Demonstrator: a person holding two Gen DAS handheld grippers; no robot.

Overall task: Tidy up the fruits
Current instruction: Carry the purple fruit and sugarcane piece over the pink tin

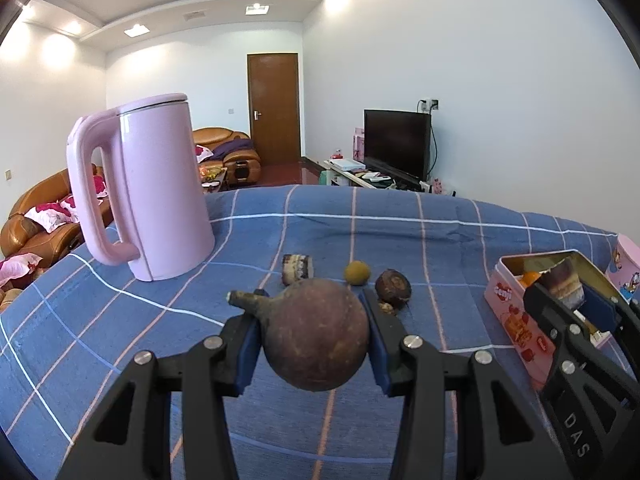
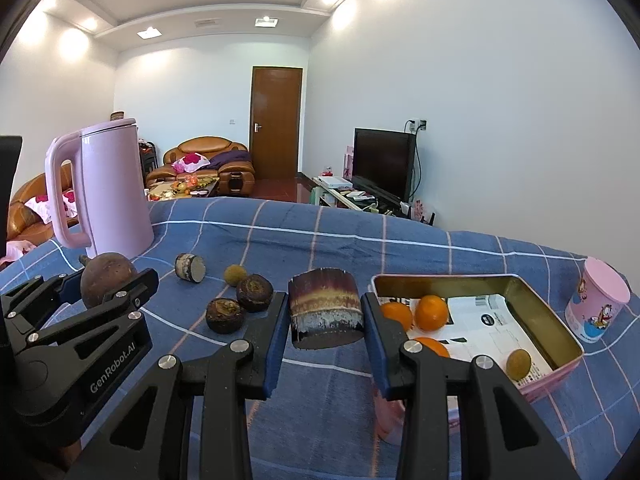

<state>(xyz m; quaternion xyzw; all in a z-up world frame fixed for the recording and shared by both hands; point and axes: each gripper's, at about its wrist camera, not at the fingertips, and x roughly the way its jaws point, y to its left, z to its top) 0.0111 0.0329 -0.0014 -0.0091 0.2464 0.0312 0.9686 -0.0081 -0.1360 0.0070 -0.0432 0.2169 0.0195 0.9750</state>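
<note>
My left gripper (image 1: 314,336) is shut on a round brown fruit with a stem (image 1: 314,332), held above the blue checked cloth; the same fruit (image 2: 106,278) shows at the left of the right wrist view. My right gripper (image 2: 326,320) is shut on a short sugarcane segment (image 2: 326,308), just left of the pink tin box (image 2: 560,332). The tin holds three oranges (image 2: 431,312) and a small greenish fruit (image 2: 519,364) on paper. On the cloth lie another sugarcane piece (image 1: 297,268), a small yellow-green fruit (image 1: 357,273) and two dark water chestnuts (image 2: 225,315).
A tall pink kettle (image 1: 160,192) stands at the back left of the table. A pink cartoon cup (image 2: 598,300) sits to the right of the tin. The blue checked cloth (image 1: 120,320) covers the table; its far edge drops to a room with sofas and a TV.
</note>
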